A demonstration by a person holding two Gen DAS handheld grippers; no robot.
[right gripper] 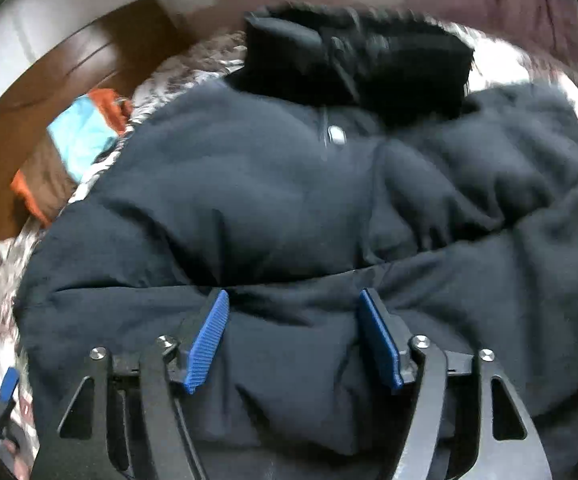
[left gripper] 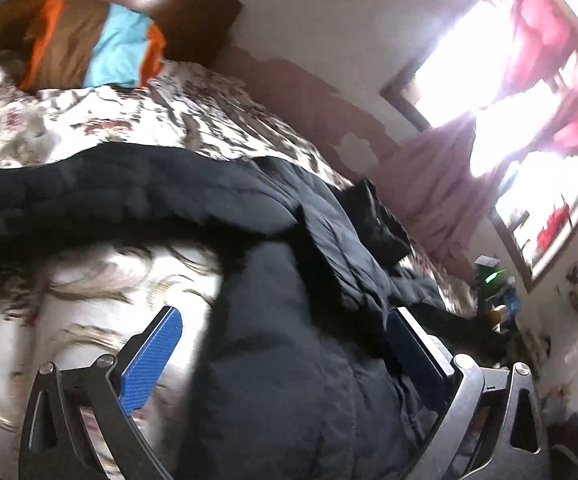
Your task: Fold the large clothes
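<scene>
Nearest to me, my right gripper point(right gripper: 293, 334) hangs over the dark padded jacket point(right gripper: 289, 200), its two blue pads spread apart with only puffy fabric lying under the gap; neither pad presses on the cloth, so that tong is released. My left gripper point(left gripper: 285, 344) is spread wide as well, and a fold of the same jacket point(left gripper: 273, 380) runs up between its fingers. The right-hand pad sits against the fabric while the left-hand one stands clear over the bedspread, so I grasp nothing there either. At the lower left edge of the right wrist view, a bit of the left tong shows beside the jacket's edge. The jacket itself lies spread across the floral bedspread point(left gripper: 89, 120), its black collar point(right gripper: 361, 60) at the far end near the wall. Beyond it, a pillow point(left gripper: 89, 48) striped orange, brown and light blue leans against the wooden headboard point(left gripper: 193, 12). Farthest off, pink curtains point(left gripper: 549, 52) frame a bright window point(left gripper: 469, 80).
</scene>
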